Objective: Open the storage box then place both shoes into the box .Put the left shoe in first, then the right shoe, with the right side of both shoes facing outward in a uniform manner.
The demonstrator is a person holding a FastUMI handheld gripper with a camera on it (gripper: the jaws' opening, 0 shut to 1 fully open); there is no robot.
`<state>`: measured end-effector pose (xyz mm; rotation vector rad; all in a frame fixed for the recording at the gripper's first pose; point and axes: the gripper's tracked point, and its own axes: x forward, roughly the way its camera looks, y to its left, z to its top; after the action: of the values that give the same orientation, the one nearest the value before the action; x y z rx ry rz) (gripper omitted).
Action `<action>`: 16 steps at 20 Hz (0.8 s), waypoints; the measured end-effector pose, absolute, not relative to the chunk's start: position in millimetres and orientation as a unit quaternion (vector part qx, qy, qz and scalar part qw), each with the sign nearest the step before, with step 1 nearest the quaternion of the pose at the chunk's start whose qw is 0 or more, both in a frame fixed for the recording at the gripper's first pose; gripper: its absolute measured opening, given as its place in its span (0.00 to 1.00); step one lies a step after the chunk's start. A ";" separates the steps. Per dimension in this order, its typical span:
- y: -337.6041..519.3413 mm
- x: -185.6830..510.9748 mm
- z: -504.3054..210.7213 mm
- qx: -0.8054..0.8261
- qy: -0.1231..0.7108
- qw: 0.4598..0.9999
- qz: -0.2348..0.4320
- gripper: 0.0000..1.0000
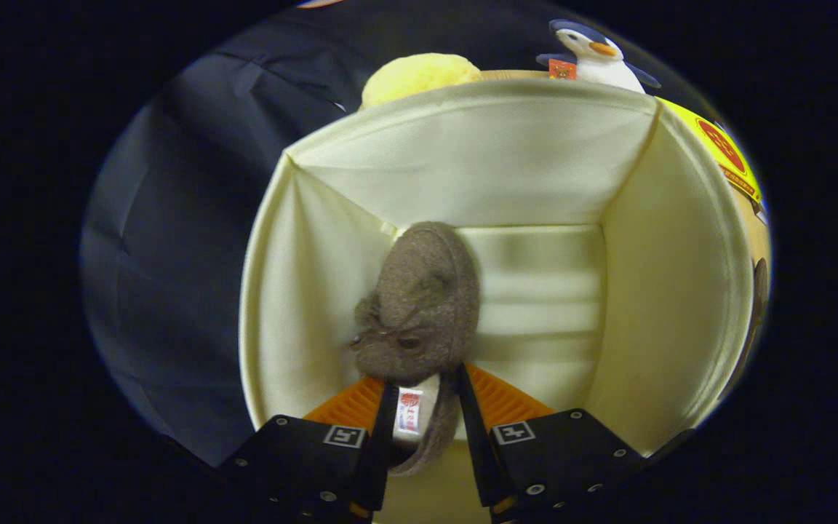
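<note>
Surroundings: a yellow plush (419,76) and a penguin toy (597,54) show just beyond the far rim of the box (652,291); a yellow sheet with a red mark (728,156) lies past the box's right wall.
Obstructions: the box is open, and its cream fabric walls rise on all sides around the shoe; the floor to the right of the shoe is bare folded fabric. Nothing lies between the fingers and the shoe.
Box: open top faces the camera, interior cream, dark cloth to its left outside.
Shoe: a brown felt shoe (419,306) hangs inside the box, toe pointing down toward the far left corner of the floor, heel end up between the fingers; whether the toe touches the floor cannot be told.
Gripper: the gripper (423,407) points down into the box from above.
Fingers: closed in on the shoe's heel, one pad on each side, clamping it.
</note>
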<state>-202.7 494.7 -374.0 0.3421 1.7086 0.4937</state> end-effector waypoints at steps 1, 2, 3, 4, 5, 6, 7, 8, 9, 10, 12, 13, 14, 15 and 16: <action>494.7 -199.5 -360.7 0.169 0.733 0.618 0.230 0.53; 493.6 -194.6 -347.3 0.190 0.721 0.620 0.244 0.59; 488.5 -187.1 -332.9 0.208 0.707 0.626 0.254 0.64; 479.4 -176.7 -317.4 0.227 0.687 0.639 0.262 0.69; 466.3 -166.3 -307.1 0.240 0.667 0.653 0.267 0.75; 450.7 -157.1 -298.4 0.250 0.652 0.665 0.266 0.80; 431.6 -147.7 -291.8 0.258 0.636 0.679 0.259 0.83; 409.0 -139.2 -286.0 0.264 0.621 0.694 0.252 0.87; 386.1 -131.9 -283.3 0.263 0.605 0.710 0.245 0.88; 359.9 -124.5 -282.8 0.256 0.590 0.729 0.235 0.89; 302.4 -120.7 -294.1 0.223 0.567 0.765 0.208 0.92; 273.9 -119.2 -298.8 0.204 0.561 0.779 0.193 0.93; 245.4 -121.5 -303.9 0.187 0.560 0.787 0.179 0.94; 218.4 -126.3 -310.4 0.171 0.559 0.794 0.167 0.95; 195.5 -129.9 -319.2 0.157 0.559 0.799 0.155 0.96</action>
<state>-129.9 195.5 -319.2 0.3377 1.1991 0.3336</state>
